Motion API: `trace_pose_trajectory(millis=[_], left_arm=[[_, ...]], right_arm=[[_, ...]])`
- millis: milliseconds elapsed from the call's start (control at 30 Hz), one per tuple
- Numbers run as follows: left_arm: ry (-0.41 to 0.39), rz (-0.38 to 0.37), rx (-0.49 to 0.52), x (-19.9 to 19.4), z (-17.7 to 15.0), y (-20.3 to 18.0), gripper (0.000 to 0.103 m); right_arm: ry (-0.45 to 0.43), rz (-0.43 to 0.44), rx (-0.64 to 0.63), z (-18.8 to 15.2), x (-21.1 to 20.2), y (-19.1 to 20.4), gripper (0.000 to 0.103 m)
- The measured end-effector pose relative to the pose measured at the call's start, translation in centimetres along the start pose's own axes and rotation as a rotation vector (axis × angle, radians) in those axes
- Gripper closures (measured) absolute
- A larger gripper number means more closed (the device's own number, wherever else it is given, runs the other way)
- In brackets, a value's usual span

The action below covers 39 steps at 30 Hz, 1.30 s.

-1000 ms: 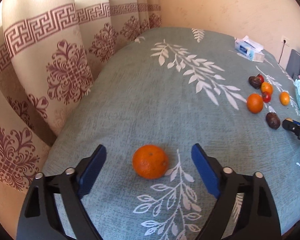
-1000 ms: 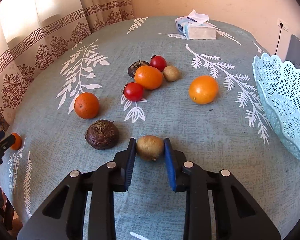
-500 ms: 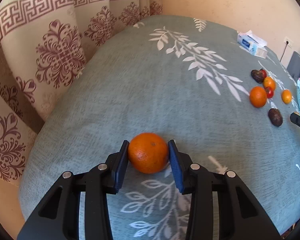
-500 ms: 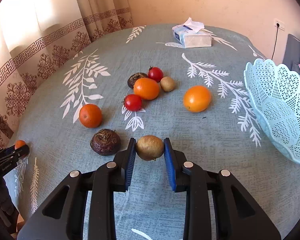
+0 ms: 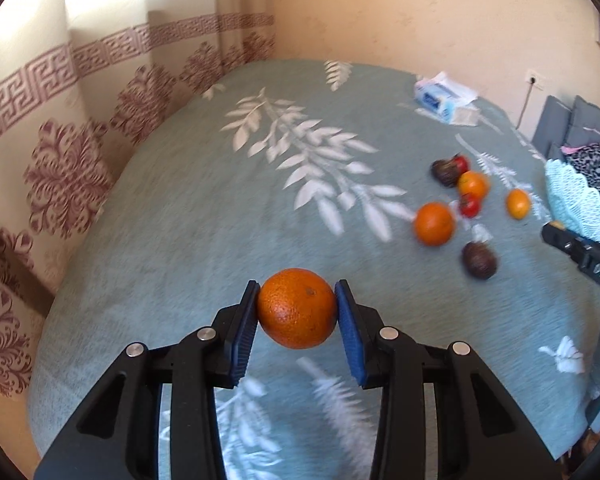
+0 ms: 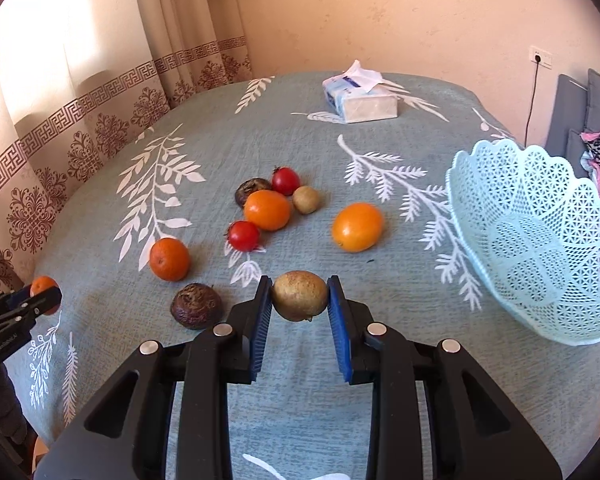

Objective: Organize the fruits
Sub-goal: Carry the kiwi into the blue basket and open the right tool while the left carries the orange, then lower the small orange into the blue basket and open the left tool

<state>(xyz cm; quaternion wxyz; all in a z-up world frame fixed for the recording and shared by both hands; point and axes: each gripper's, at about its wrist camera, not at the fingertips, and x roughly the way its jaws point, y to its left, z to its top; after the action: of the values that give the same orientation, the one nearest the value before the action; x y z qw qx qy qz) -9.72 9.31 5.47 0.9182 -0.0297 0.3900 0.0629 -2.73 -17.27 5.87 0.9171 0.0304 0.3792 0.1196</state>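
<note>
My left gripper is shut on an orange and holds it just above the blue-green cloth; it shows small at the left edge of the right wrist view as left gripper. My right gripper is shut on a brown kiwi, lifted off the cloth. A pale blue lattice basket stands tilted at the right. Between them lie loose fruits: an orange, a dark wrinkled fruit, a tomato, an orange fruit, and a yellow-orange fruit.
A tissue box sits at the far side of the table. Patterned curtains hang close along the left edge. Grey cushions and patterned cloth lie beyond the basket. A second tomato, small kiwi and dark fruit cluster mid-table.
My left gripper closed on the orange and lifted it, swinging toward the other fruits. My right gripper rose a little with the kiwi still held.
</note>
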Motion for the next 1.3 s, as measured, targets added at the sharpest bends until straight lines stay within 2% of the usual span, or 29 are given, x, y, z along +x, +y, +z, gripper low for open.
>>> trace_pose_trajectory(millis=[433,867,1000,1067,1300], left_arm=[[-0.074,-0.111,0.138,-1.2,3.2,-8.3,0.064],[-0.102,-0.204,0.225,-0.9,5.5,-15.2,0.064],[-0.100,-0.227,0.238,-0.5,6.2,-16.8,0.064],[-0.102,-0.239,0.251,-0.4,6.6,-17.7,0.064],[-0.104,-0.275,0.295,0.3,7.4,-21.3,0.064]], right_arm=[[-0.071,-0.061,0.110,1.6,-2.7,-5.5,0.074],[-0.062,-0.155,0.272,1.9,-3.7,-12.7,0.074],[-0.043,-0.163,0.314,1.8,-3.5,-14.5,0.066],[-0.053,-0.177,0.342,1.8,-3.9,-15.3,0.056],[-0.103,-0.201,0.398,2.1,-5.6,-17.2,0.055]])
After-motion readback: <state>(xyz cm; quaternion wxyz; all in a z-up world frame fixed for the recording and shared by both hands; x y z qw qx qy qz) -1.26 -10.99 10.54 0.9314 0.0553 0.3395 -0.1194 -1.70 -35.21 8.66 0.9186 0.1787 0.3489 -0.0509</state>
